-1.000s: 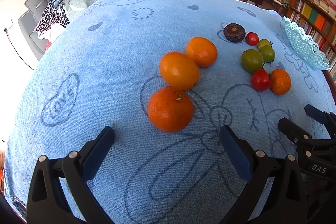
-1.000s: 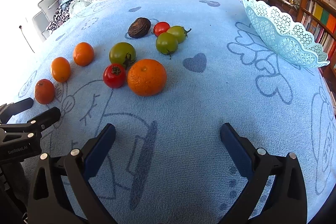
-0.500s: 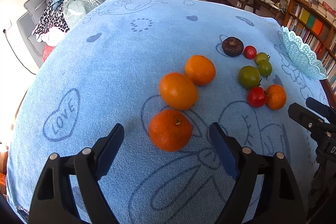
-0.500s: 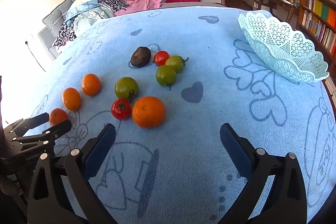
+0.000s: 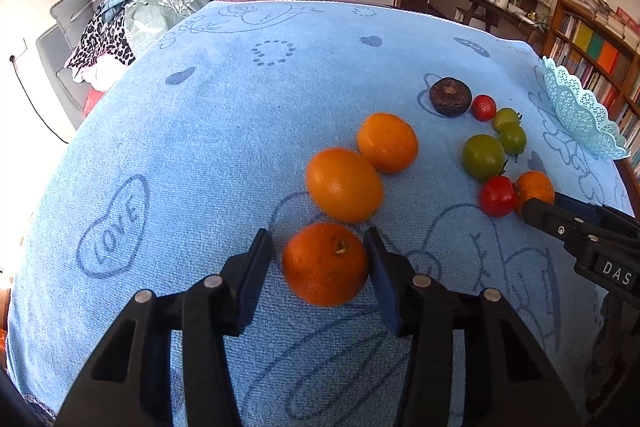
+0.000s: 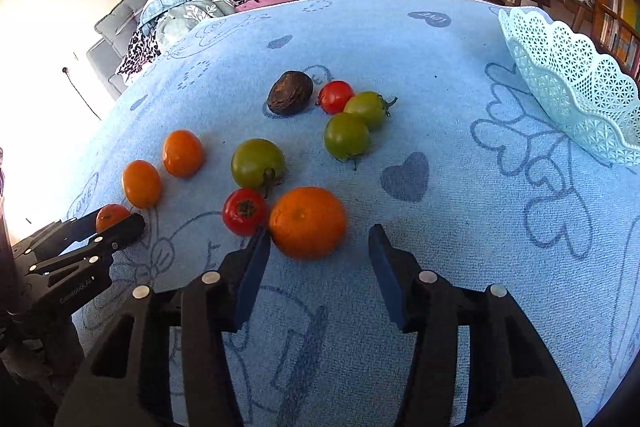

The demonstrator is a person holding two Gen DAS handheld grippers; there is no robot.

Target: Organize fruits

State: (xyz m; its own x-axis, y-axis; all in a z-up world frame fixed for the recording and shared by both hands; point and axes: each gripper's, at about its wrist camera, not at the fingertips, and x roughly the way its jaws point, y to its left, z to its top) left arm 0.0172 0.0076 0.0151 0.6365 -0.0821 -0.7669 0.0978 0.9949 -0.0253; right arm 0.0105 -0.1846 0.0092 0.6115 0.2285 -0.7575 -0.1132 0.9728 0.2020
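Fruit lies on a blue towel. My left gripper has closed around the nearest orange; its right pad touches the fruit, the left pad is a hair off. Two more oranges lie just beyond. My right gripper is open, its fingers either side of a large orange, not touching. A red tomato sits against that orange's left. Green tomatoes, a red tomato and a dark brown fruit lie farther back.
A pale turquoise lace basket stands tilted at the right edge of the table. The left gripper shows in the right wrist view at the lower left. A sofa with clothes and bookshelves lie beyond the table.
Both grippers moved forward and narrowed. The left one came in around the nearest orange and closed on it. The right one came up to the large orange, which now sits between its fingers.
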